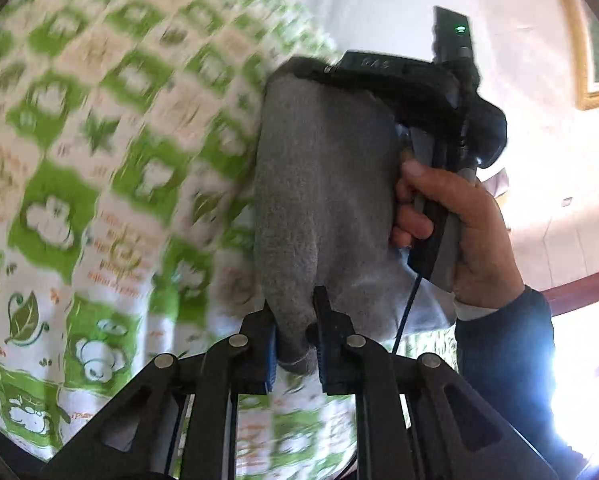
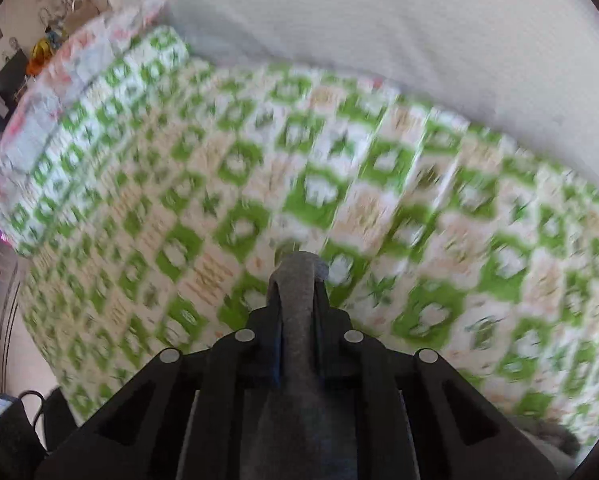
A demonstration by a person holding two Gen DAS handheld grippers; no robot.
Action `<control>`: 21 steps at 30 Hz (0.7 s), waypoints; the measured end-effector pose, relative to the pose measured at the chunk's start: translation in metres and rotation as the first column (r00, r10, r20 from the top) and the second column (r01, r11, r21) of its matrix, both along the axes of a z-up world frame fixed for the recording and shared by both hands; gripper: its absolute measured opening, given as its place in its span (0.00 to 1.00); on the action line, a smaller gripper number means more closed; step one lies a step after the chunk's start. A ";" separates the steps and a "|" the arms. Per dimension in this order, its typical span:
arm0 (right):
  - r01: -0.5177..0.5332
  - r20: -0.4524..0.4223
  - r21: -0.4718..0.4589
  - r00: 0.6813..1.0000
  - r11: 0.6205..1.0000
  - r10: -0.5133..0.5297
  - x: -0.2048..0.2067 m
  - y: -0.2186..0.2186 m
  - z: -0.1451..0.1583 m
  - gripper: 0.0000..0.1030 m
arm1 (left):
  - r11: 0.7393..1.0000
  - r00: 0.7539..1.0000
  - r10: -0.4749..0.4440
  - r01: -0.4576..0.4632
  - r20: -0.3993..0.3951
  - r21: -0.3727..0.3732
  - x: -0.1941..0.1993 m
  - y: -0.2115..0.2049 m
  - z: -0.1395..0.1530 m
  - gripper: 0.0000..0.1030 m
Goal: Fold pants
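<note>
Grey pants [image 1: 323, 200] pinched in both tools, hanging above bed. Left gripper [image 1: 295, 344] clamped on one corner of cloth; fabric stretches away to right gripper [image 1: 383, 80], held by hand [image 1: 459, 232] in dark sleeve [image 1: 507, 352]. Right wrist view: right gripper [image 2: 297, 292] closed tight on bunched grey fold. Beyond: green-and-white patterned bedspread [image 2: 339, 184], blurred; pillow [image 2: 79, 120] at far left; white wall [image 2: 379, 20] behind.

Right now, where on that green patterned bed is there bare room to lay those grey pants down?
Most of the green patterned sheet lies bare, from the pillows on the left across to the white wall. It is crowded only where both grippers pinch the grey pants.
</note>
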State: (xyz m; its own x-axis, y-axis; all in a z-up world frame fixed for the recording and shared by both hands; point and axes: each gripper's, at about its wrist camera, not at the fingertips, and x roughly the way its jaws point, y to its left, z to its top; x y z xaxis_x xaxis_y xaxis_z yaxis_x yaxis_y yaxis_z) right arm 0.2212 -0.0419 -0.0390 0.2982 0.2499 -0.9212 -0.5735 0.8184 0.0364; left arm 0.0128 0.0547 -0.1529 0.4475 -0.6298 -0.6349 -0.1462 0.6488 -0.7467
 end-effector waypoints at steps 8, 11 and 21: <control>0.069 0.085 0.211 0.992 0.975 -0.089 -0.025 -0.052 0.072 0.46 | 0.992 0.996 0.082 -0.084 0.032 0.098 -0.015 0.032 0.028 0.50; 0.079 0.119 0.309 0.986 0.948 -0.121 -0.044 -0.085 0.105 0.48 | 0.991 0.994 0.080 -0.087 0.071 0.105 -0.015 0.032 0.040 0.52; 0.203 0.093 0.384 0.962 0.901 -0.257 -0.102 -0.205 0.096 0.48 | 0.989 0.989 -0.064 0.045 0.136 0.141 0.018 -0.032 0.068 0.58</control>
State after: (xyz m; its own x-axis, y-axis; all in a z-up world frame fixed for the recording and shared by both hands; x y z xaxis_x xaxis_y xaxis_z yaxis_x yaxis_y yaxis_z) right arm 0.1197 -0.2470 0.0573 0.5058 0.4711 -0.7226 -0.3920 0.8717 0.2939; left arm 0.0306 0.0222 -0.0849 0.5054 -0.5673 -0.6501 -0.0079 0.7504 -0.6610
